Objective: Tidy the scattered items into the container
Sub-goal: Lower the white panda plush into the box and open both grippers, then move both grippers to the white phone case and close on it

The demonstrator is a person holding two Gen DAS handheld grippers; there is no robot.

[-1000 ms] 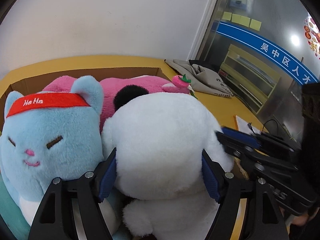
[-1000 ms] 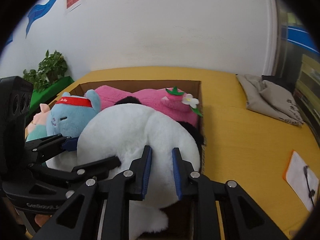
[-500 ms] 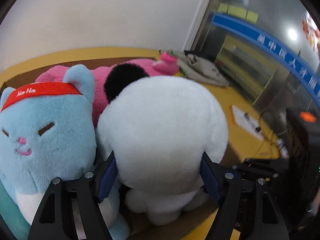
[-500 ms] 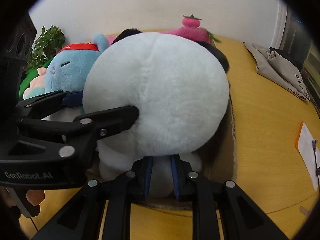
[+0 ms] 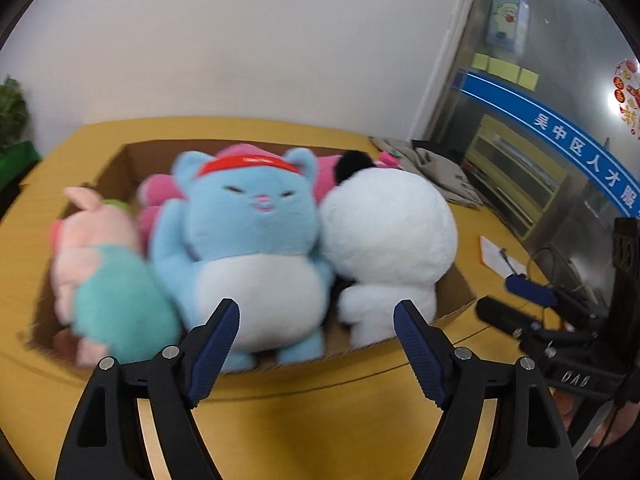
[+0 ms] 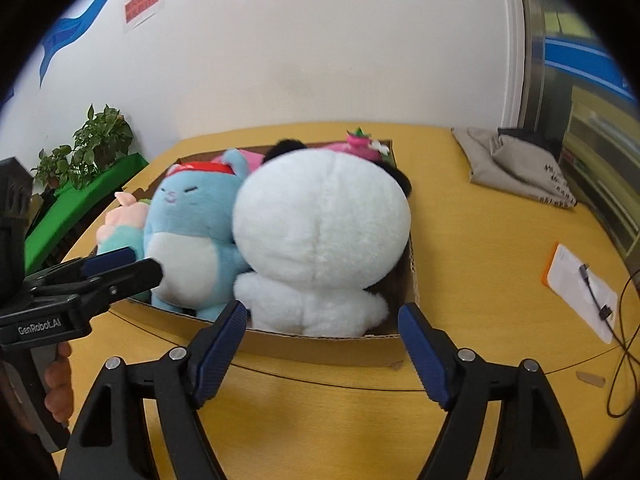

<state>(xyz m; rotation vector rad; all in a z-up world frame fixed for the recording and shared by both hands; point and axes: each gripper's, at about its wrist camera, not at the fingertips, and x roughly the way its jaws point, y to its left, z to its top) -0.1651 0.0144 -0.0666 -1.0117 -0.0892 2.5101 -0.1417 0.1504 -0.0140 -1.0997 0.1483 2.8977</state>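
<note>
A cardboard box point(image 5: 460, 292) point(image 6: 320, 344) on the yellow table holds several plush toys. A white plush with black ears point(image 5: 388, 236) point(image 6: 320, 236) sits at its right end, back towards me. A blue cat with a red headband point(image 5: 252, 240) point(image 6: 188, 232) sits beside it, then a pink and teal plush point(image 5: 104, 280) point(image 6: 120, 228). A pink plush point(image 6: 360, 146) lies behind. My left gripper point(image 5: 316, 320) is open and empty, just in front of the box. My right gripper point(image 6: 320, 320) is open and empty at the box's near edge. The right gripper also shows in the left wrist view point(image 5: 520, 300), and the left gripper in the right wrist view point(image 6: 120, 268).
A grey folded cloth bag point(image 6: 516, 168) lies on the far right of the table. A white paper with an orange edge point(image 6: 580, 292) and a black cable point(image 6: 624, 340) lie at the right. A potted plant on a green stand point(image 6: 84, 156) is at the left.
Both grippers have opened, let go of the white plush and drawn back from the box. The white plush now rests in the box next to the blue cat.
</note>
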